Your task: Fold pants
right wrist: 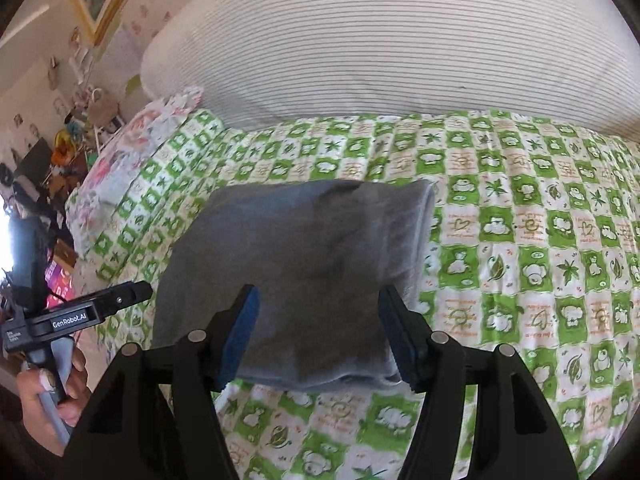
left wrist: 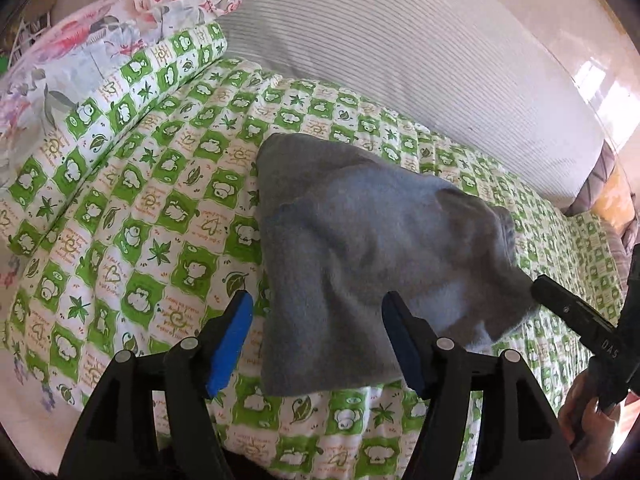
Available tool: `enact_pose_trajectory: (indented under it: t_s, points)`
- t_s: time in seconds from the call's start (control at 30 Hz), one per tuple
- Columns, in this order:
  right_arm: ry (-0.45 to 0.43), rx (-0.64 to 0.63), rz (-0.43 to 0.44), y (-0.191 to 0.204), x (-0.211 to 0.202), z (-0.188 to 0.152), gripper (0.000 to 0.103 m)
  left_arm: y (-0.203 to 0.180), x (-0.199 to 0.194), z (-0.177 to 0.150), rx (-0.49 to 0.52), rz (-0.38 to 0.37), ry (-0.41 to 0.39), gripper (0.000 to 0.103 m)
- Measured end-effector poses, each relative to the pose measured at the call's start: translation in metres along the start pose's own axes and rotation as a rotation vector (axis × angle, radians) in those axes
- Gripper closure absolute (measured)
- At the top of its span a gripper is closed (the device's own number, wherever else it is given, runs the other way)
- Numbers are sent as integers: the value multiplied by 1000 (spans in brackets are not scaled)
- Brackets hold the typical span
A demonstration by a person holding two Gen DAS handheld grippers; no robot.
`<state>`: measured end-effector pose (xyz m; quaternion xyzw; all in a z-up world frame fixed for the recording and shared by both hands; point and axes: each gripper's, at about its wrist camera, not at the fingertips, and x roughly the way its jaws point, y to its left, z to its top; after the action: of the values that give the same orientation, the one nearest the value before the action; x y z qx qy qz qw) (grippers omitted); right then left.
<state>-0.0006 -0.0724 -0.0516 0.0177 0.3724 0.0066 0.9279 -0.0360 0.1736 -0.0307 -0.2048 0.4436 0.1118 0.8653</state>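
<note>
Pants [left wrist: 360, 264], grey soft knit, lie folded into a compact stack on the bed's green-and-white checked quilt [left wrist: 132, 216], near the front edge and well short of the white striped pillow [left wrist: 400, 48] behind. A floral pillow [left wrist: 80, 36] sits at the bed's far left.

My left claw [left wrist: 316, 340] stands open above the near edge of the stack, blue pads clear of the cloth; nothing is held. My right claw [right wrist: 316, 336] is likewise open, its fingers straddling the stack's near edge without pressing it. In the left wrist view, the right claw's finger sits at the stack's right corner; whether it touches the cloth cannot be determined.

Step in hand, as I judge it: release and withdrawal after the last fold.

Procedure for a clean finish:
1. Keep both claws wide so no pad snags the knit.
2. Lift clear of the stack, not sideways across it; a dragging pad would pull the top layer open.
3. Inspect the edges. The top surface shows some puckering and the right corner looks raised; a light flattening pass may be warranted.
4. Press only from above, with the claw shut.
</note>
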Motion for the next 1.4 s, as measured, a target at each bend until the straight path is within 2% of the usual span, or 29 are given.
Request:
enact_pose_trajectory:
  t_s: [0.3, 0.73, 1.4]
  points:
    - [37, -29, -9, 16, 7, -13, 32, -6, -7, -10, 23, 26, -9, 34]
    - [39, -51, -21, 23, 7, -16, 24, -11, -10, -19, 37, 77, -5, 28]
    - [12, -139, -51, 32, -1, -17, 15, -26, -21, -30, 137, 189, -76, 24]
